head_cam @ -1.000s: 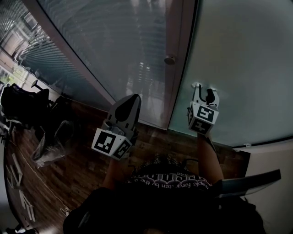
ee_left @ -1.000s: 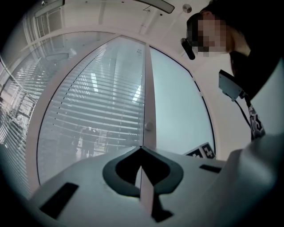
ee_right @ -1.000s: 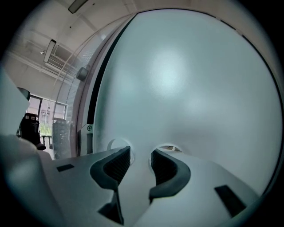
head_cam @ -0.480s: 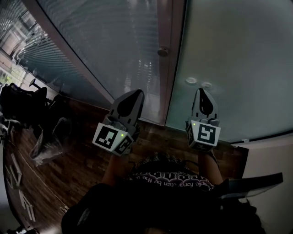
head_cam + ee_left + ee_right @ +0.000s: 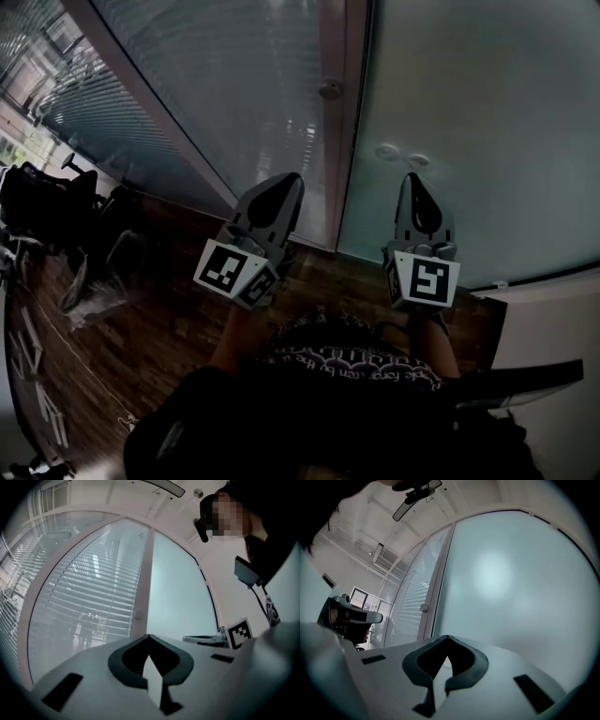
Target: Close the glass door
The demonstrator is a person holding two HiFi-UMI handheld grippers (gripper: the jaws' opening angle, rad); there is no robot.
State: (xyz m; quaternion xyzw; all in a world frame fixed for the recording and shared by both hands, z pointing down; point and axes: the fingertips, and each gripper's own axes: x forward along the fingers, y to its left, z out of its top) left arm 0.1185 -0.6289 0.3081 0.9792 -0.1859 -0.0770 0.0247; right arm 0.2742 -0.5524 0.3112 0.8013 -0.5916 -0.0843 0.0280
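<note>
**Grippers shut before glass door**

The left gripper [image 5: 284, 180] is held shut and empty. The jaws of the right gripper [image 5: 412, 178] have just been closed on nothing. Beyond them, untouched, the frosted glass door [image 5: 469, 112] is seen beside its frame [image 5: 336, 159].

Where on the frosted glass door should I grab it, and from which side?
Probably by one of the two round fittings near the left edge of the frosted glass door, coming straight at it from the front. The rest of the pane is flat and smooth, offering no hold. The right gripper is nearest; its jaws have just closed, empty: open them first.
</note>
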